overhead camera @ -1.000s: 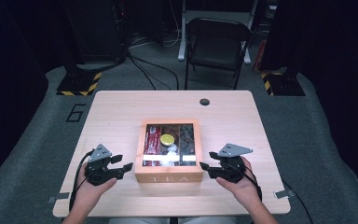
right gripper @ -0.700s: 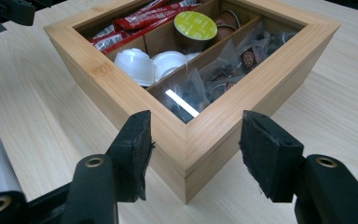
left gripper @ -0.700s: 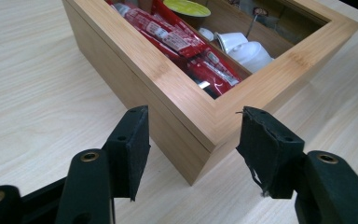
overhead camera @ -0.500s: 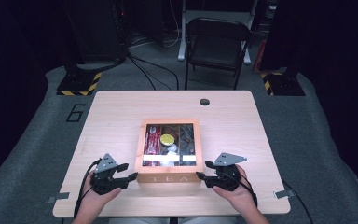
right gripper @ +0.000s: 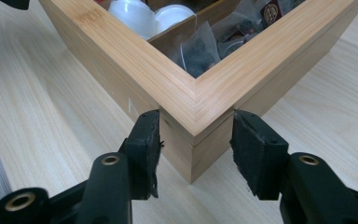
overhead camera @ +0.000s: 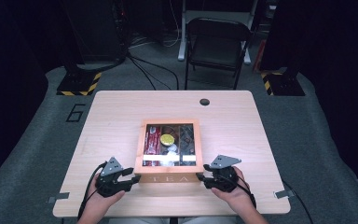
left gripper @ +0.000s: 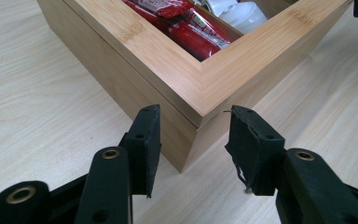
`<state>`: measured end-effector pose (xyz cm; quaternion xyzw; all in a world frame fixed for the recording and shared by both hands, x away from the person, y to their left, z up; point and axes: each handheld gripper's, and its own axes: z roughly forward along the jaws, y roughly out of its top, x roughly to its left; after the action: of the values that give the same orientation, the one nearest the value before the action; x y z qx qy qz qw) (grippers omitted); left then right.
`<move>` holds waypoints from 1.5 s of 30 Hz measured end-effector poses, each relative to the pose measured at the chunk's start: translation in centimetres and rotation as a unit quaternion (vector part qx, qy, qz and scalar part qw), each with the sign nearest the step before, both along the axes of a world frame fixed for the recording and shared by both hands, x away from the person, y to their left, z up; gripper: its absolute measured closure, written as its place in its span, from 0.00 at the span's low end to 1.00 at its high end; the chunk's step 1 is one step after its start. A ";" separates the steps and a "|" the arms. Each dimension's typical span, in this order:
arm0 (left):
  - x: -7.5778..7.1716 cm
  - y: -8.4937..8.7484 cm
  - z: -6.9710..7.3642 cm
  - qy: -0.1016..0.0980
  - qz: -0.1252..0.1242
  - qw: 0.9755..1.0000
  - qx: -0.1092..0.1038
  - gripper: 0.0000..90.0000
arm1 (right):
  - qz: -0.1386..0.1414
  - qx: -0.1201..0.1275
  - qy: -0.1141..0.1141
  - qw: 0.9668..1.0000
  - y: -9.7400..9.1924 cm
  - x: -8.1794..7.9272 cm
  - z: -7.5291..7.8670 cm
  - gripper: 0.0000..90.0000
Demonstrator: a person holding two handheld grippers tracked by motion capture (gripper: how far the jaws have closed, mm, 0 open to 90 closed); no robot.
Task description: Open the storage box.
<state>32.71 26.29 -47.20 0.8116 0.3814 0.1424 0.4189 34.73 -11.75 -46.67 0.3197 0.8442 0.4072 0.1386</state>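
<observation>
We list first the table (overhead camera: 121, 116), a pale wooden top on a grey carpeted floor (overhead camera: 32, 140), with a round hole (overhead camera: 204, 101) near its far edge. Behind it we note a dark folding chair (overhead camera: 216, 44).

Next, the tea box (overhead camera: 170, 178): a square bamboo box with a windowed lid, the letters TEA on its near face. It sits at the middle of the table towards the near edge. Through the window we see red packets (left gripper: 186, 28) in the left compartment, a yellow disc (overhead camera: 167, 139) and white pods (right gripper: 140, 16) in the middle one, and clear tea bags (right gripper: 200, 49) in the right one.

Then the tools. Our left gripper (left gripper: 193, 140) sits at the box's near left corner, our right gripper (right gripper: 196, 144) at its near right corner, each held in a hand (overhead camera: 100, 205) resting low on the table. On both, the jaws have just been closing and straddle the corner at the seam under the lid. Both left pads (left gripper: 144, 140) stand just clear of the wood. The right pads (right gripper: 144, 144) lie against the two faces of the corner; we cannot tell whether they press.
</observation>
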 end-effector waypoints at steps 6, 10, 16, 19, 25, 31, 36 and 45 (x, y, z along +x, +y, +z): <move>0.1 -0.1 -0.2 0.007 -0.007 1.000 0.004 0.65 | 0.001 -0.006 0.005 1.000 0.1 0.0 -0.2 0.62; 0.1 -0.2 -0.2 0.005 -0.001 1.000 0.004 0.66 | -0.001 -0.005 0.001 1.000 0.1 -0.1 -0.3 0.62; 0.0 -0.3 0.0 -0.001 0.000 1.000 0.007 0.66 | -0.004 -0.001 -0.004 1.000 0.2 -0.2 -0.3 0.63; 0.0 -0.5 0.1 -0.008 0.005 1.000 0.005 0.67 | -0.008 0.004 -0.006 1.000 0.2 -0.2 -0.2 0.63; 0.1 -0.7 0.3 -0.016 0.002 1.000 -0.002 0.64 | -0.014 0.011 -0.006 1.000 0.3 -0.2 0.1 0.63; 0.4 -1.0 0.6 -0.022 0.005 1.000 -0.008 0.60 | -0.012 0.019 -0.010 1.000 0.4 0.1 0.4 0.61; 0.7 -1.0 0.8 -0.024 0.008 1.000 -0.009 0.55 | -0.015 0.020 -0.015 1.000 0.6 0.3 0.6 0.58; 1.1 -1.1 2.3 -0.024 0.013 0.999 -0.033 0.54 | -0.016 0.041 -0.012 0.999 0.6 1.0 1.8 0.56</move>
<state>33.82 25.22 -44.92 0.7887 0.3860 0.1548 0.4528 35.72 -11.19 -44.85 0.3339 0.8199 0.4427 0.1426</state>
